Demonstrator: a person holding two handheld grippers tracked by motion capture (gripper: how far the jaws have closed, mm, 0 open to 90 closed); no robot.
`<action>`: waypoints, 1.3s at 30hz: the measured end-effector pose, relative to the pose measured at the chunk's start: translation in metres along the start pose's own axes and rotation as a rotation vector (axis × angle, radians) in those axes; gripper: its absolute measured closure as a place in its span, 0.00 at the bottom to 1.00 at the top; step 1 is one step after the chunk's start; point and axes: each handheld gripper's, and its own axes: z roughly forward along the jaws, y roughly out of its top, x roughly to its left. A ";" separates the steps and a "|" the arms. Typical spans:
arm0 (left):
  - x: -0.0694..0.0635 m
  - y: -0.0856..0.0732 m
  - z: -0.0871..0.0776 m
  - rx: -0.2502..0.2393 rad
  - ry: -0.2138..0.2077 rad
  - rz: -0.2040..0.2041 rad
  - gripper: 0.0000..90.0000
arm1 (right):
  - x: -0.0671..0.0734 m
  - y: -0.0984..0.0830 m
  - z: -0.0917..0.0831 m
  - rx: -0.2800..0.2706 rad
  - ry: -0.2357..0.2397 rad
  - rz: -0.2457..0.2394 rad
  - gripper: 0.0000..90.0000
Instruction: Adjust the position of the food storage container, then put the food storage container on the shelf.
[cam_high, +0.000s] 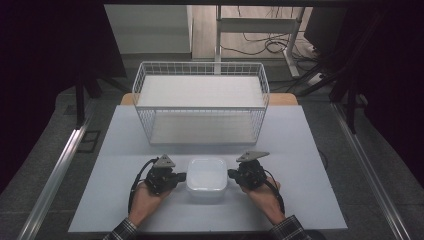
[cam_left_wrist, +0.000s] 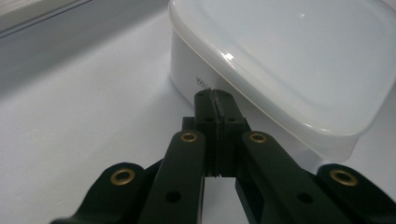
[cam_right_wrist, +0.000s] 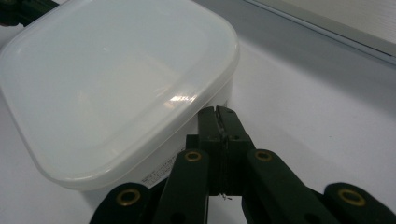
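Note:
A white square container (cam_high: 206, 177) with a translucent lid sits on the pale table near its front edge. My left gripper (cam_high: 183, 176) is at the container's left side and my right gripper (cam_high: 231, 173) at its right side, both pointing inward. In the left gripper view the container (cam_left_wrist: 289, 60) is straight ahead. There the left gripper (cam_left_wrist: 215, 95) is shut with nothing between its jaws, its tips just under the lid's rim. In the right gripper view the right gripper (cam_right_wrist: 218, 112) is likewise shut and empty, its tips at the wall of the container (cam_right_wrist: 116, 84) below the rim.
A white wire basket (cam_high: 200, 102) with two white shelf boards stands at the back of the table (cam_high: 300, 200), a short way behind the container. Metal rails run along the floor on both sides. Desk legs and cables lie beyond.

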 end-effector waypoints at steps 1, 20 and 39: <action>0.000 0.000 0.000 -0.003 0.000 0.000 1.00 | 0.000 0.000 0.000 0.001 0.001 -0.002 0.99; -0.003 -0.009 -0.019 -0.045 0.027 -0.010 0.42 | -0.005 -0.009 -0.020 -0.028 -0.055 -0.078 0.70; 0.015 -0.023 -0.032 -0.107 -0.007 -0.038 0.03 | -0.021 -0.016 -0.026 -0.086 -0.065 -0.069 0.08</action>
